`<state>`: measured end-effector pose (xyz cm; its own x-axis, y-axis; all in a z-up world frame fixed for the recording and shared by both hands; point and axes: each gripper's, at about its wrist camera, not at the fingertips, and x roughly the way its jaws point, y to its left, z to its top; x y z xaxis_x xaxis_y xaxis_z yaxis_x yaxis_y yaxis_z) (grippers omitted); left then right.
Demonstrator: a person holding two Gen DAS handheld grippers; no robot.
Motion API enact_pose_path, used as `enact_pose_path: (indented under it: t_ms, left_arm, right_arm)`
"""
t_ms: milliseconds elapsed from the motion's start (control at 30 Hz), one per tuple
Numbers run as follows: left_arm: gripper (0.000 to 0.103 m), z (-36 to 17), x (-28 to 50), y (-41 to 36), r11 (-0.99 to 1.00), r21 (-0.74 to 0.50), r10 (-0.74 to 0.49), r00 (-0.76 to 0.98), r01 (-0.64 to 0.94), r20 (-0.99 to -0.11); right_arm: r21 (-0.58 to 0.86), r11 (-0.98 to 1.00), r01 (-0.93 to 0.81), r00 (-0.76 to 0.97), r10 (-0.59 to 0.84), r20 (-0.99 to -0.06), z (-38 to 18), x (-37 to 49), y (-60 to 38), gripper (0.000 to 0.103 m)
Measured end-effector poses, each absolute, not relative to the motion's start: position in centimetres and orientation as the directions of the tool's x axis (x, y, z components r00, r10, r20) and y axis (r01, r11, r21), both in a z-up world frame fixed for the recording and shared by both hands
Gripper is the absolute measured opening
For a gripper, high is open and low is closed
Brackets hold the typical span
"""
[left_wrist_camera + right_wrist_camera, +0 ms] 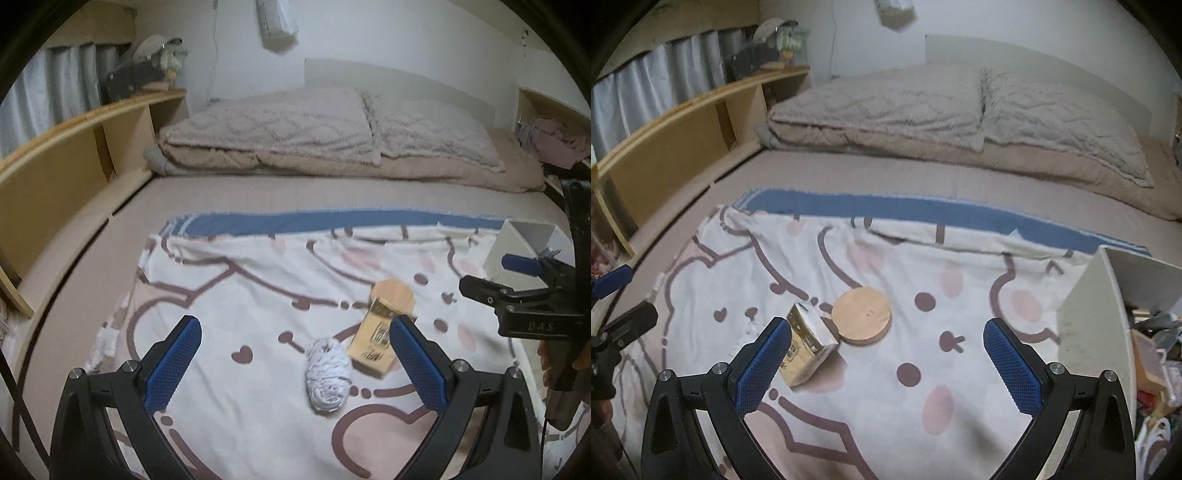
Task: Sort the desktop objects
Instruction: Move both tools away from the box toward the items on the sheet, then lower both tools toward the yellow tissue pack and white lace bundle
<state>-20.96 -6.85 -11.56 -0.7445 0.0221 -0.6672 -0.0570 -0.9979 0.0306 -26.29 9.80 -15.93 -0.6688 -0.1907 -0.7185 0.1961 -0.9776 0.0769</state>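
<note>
The left gripper is hovering over a patterned blanket with its jaws spread wide and nothing between them. Below that gap a ball of pale yarn is lying on the blanket, touching or just beside a gold box. The box's far end is resting against a round wooden coaster.

The right gripper is likewise gaping wide and holding nothing. Its own view is showing the box tilted just beside its left finger, with the coaster lying flat and fully visible as a disc; the yarn is not appearing here at all.

Only the right view is looking into the white bin at the blanket's right edge, where mixed clutter is piled too blurred to name. The left view is catching just the bin's outer corner, with the right gripper reaching across in front of it. The right view is picking up the left gripper at its left edge.
</note>
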Motion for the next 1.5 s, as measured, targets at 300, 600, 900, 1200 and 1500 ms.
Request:
enact_pose_path:
  t_ms: [300, 600, 900, 1200, 1500]
  left_arm:
    - [0.102, -16.9, -22.9, -7.3, -0.994, 0.022, 0.054, -0.662, -0.106, -0.747]
    - [0.102, -21.3, -23.0, -5.3, -0.974, 0.072, 0.069, -0.584, -0.215, -0.809]
    - [0.103, -22.6, -23.8, -6.9, -0.972, 0.140, -0.004, -0.582, -0.190, -0.813]
    - [0.103, -21.3, -24.5, -10.1, -0.983, 0.145, -0.046, -0.613, -0.112, -0.789]
    - [0.103, -22.0, -24.8, -12.3, -0.997, 0.058, -0.014, -0.593, -0.056, -0.805]
  right_arm:
    - [0.033, -0.976, 0.216, -0.628, -0.164, -0.761, -19.5, -28.2, 7.6, 0.103]
    - [0.059, -0.984, 0.169, -0.608, -0.151, -0.779, -21.3, -30.2, 8.4, 0.103]
    - [0.081, -0.950, 0.301, -0.560, -0.244, -0.791, -21.4, -29.5, 7.0, 0.103]
    - [-0.024, -0.900, 0.436, -0.537, -0.239, -0.809, -21.5, -27.4, 4.2, 0.103]
    - [0.072, -0.958, 0.276, -0.537, -0.216, -0.815, -21.5, -30.8, 3.2, 0.103]
